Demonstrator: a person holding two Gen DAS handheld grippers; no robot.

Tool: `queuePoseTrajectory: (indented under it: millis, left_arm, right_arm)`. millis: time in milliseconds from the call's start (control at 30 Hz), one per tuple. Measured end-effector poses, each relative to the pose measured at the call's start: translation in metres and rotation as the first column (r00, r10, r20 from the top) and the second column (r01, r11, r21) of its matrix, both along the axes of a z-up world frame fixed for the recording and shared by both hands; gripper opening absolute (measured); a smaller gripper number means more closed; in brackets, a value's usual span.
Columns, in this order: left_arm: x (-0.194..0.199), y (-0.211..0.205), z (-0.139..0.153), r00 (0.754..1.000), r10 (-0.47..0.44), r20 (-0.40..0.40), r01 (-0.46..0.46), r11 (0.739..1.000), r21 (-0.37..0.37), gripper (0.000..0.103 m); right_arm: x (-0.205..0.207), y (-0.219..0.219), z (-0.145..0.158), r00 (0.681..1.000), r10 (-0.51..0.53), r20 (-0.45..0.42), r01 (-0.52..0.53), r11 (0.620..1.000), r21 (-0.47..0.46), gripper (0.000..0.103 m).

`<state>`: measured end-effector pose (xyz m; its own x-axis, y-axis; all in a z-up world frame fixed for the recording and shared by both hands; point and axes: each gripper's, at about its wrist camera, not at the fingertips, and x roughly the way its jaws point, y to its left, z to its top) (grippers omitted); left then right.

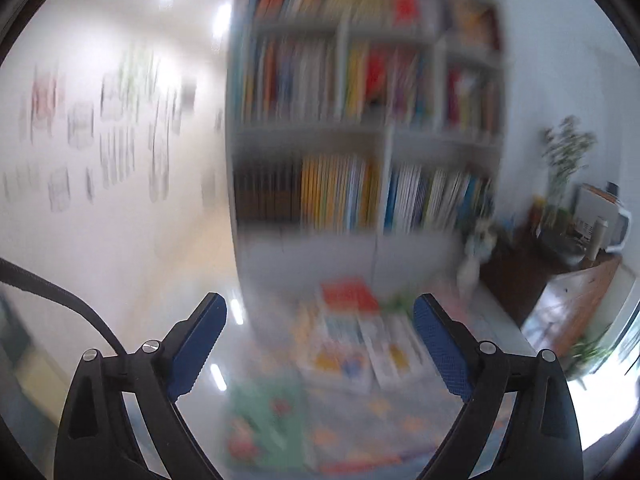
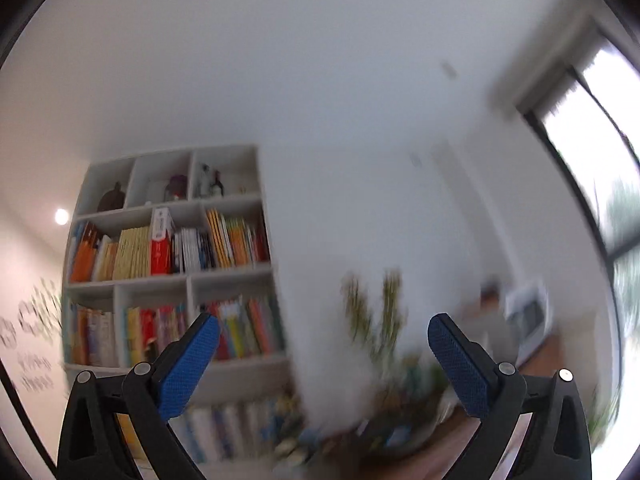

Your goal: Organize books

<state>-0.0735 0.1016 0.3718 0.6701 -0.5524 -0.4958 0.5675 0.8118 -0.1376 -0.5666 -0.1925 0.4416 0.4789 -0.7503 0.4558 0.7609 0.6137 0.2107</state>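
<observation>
A tall white bookcase (image 1: 360,128) fills the middle of the left wrist view, its compartments packed with upright books, and it is seen again at the lower left of the right wrist view, where the topmost row holds bottles and ornaments. On the floor before it a patterned mat (image 1: 400,412) is spread, and on this a loose pile of books (image 1: 360,332) is laid flat, a red cover uppermost at the far end. These are judged to be the books that need shelving. The left gripper (image 1: 320,308) is held above them with its jaws spread wide and nothing between them; the right gripper (image 2: 324,328) is likewise wide open and empty, aimed upward past the bookcase towards a blurred plant (image 2: 376,312). The next book is best taken by its spine edge, one at a time, with the open jaws lowered squarely over it. No title or label can be read; blur smears all lettering
</observation>
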Motion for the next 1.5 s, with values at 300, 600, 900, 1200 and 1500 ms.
queuePoseTrajectory:
  millis: [300, 600, 900, 1200, 1500]
  left_arm:
    - [0.066, -0.048, -0.175, 0.908, 0.192, -0.372, -0.193, 0.981, 0.035, 0.087]
    - [0.156, -0.139, -0.211, 0.959, 0.042, -0.281, 0.009, 0.984, 0.176, 0.095]
    - [0.253, -0.206, -0.302, 0.924, -0.034, -0.38, 0.157, 0.942, 0.296, 0.095]
    - [0.28, -0.232, -0.348, 0.886, -0.121, -0.448, 0.283, 0.906, 0.314, 0.095]
    - [0.274, -0.249, -0.355, 0.865, -0.176, -0.47, 0.337, 0.897, 0.285, 0.101]
  right_arm:
    - [0.105, -0.058, -0.149, 0.912, 0.116, -0.393, 0.013, 0.95, 0.312, 0.103]
    - [0.334, -0.059, -0.227, 0.574, 0.613, -0.543, -0.342, 0.782, 0.521, 0.103]
    - [0.543, 0.013, -0.362, 0.052, 0.88, -0.473, -0.502, 0.432, 0.749, 0.103]
    - [0.6, 0.008, -0.453, 0.052, 0.928, -0.369, -0.191, 0.372, 0.908, 0.095]
    - [0.606, -0.013, -0.461, 0.18, 0.924, -0.338, -0.176, 0.368, 0.913, 0.103]
